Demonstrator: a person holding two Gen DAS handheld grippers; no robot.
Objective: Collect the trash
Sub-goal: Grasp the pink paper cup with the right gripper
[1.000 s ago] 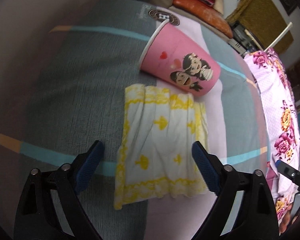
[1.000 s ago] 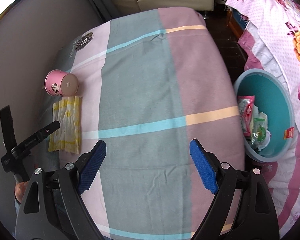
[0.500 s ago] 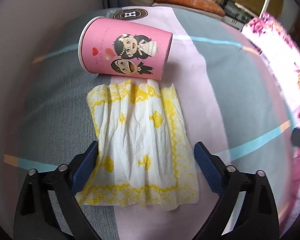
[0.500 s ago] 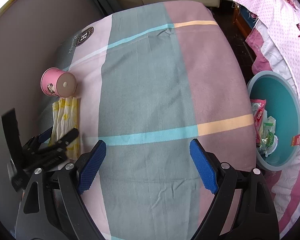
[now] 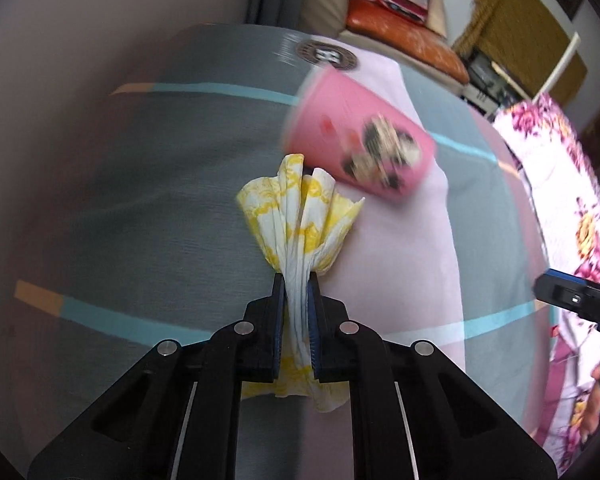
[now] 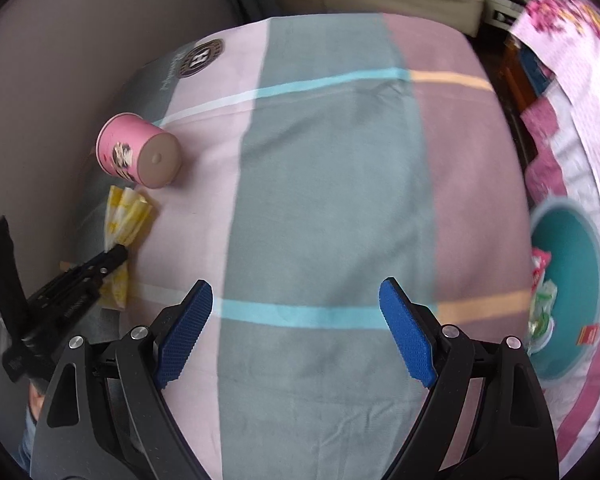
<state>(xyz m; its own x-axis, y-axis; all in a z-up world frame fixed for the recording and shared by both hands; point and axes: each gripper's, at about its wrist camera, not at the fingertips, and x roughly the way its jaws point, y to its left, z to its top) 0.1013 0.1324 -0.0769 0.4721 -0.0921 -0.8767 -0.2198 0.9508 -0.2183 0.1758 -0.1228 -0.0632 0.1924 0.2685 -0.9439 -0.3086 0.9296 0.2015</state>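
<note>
Left wrist view: the left gripper [image 5: 294, 296] has just closed, pinching the yellow-and-white napkin [image 5: 300, 216] beside a blurred pink cup [image 5: 356, 144], seemingly on its side. Right wrist view: the right gripper [image 6: 296, 320] gapes empty above the striped bedsheet [image 6: 324, 160], teal bin [image 6: 572, 296] at right.

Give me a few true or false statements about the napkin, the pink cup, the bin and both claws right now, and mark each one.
1. The left claw is shut on the yellow napkin. True.
2. The pink paper cup stands upright. False: it lies on its side.
3. The right claw holds the cup. False: it is open and empty.
4. The teal bin already holds wrappers. True.
</note>
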